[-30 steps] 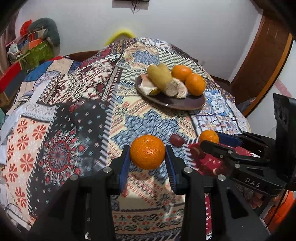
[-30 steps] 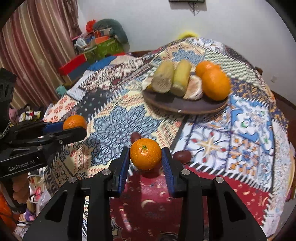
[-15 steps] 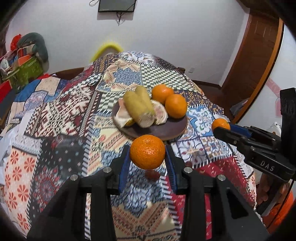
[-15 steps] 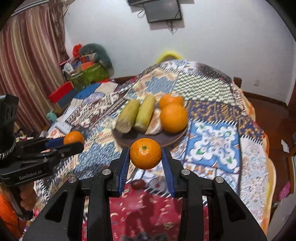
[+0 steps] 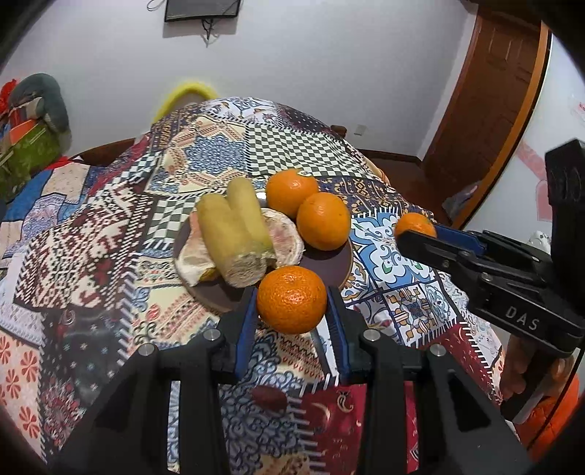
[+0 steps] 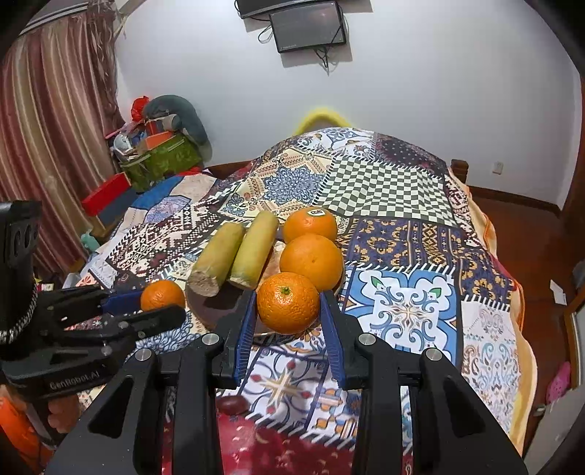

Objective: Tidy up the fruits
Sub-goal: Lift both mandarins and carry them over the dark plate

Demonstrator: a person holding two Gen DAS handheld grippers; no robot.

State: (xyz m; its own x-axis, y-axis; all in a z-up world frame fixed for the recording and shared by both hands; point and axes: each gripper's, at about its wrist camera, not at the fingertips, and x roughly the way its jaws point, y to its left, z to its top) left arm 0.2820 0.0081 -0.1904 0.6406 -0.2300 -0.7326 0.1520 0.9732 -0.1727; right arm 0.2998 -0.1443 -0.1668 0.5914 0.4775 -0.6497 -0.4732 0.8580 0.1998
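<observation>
We've got each gripper pinching a mandarin: left gripper w/ left mandarin, right gripper w/ right mandarin, both above the plate edge. Plate's near rim hidden; item under the corn unclear.

Wall: we see a dark screen mounted high, its cables hanging below.
Curtain: striped red and beige drapes fill our left side.
Corner pile: green box, grey cushion, red box.
Door: brown wood at our right.
Cover: patchwork cloth.
</observation>
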